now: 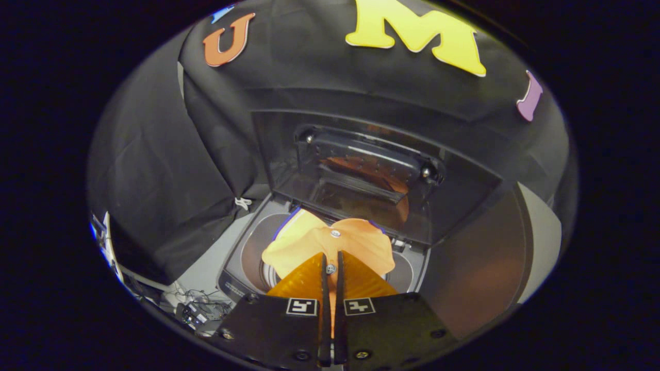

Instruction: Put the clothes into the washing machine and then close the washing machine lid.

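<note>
The claw point(331, 268) pinches an orange garment point(330, 242), apparently buttoned, above the washing machine point(242, 257) drum; the lid point(361, 175) stands raised behind it.

You're working in a dim booth: light falls from above onto the orange garment point(330, 242) pinched between your gripper point(331, 263) fingers, leaving it almost overexposed. The raised washing machine lid point(361, 180) beyond shows a soft orange reflection and pale streaks of glare. Fisheye distortion bends everything toward the rim, where detail darkens and softens.
</note>
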A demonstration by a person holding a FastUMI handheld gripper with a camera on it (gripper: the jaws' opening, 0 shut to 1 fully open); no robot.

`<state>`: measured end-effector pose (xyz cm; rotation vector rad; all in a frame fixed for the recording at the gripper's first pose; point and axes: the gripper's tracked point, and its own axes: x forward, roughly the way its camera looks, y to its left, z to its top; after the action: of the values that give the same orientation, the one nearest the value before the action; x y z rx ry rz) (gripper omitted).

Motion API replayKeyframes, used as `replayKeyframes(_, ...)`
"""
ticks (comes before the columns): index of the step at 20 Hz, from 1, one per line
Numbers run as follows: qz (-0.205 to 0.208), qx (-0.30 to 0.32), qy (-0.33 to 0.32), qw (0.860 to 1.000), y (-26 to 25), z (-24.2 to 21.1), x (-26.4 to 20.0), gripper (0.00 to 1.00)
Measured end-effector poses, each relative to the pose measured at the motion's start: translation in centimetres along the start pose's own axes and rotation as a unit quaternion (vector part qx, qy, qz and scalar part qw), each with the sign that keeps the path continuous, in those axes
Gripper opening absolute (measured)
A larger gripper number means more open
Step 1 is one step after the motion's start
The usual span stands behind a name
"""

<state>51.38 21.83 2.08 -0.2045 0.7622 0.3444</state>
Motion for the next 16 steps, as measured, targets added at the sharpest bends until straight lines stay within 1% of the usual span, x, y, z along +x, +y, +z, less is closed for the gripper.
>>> replayKeyframes(3,-0.005,0.011,0.008,1.000,-0.6,-1.0,2.1,0.06)
replayKeyframes(8,-0.005,0.032,0.019,0.999,0.0,-2.8,5.1,0.06)
replayKeyframes(12,-0.019,0.041,0.022,0.999,0.4,-4.3,6.9,0.06)
replayKeyframes(14,-0.025,0.045,0.035,0.998,0.7,-5.5,8.0,0.06)
replayKeyframes(16,-0.023,0.060,0.057,0.996,1.4,-6.8,8.4,0.06)
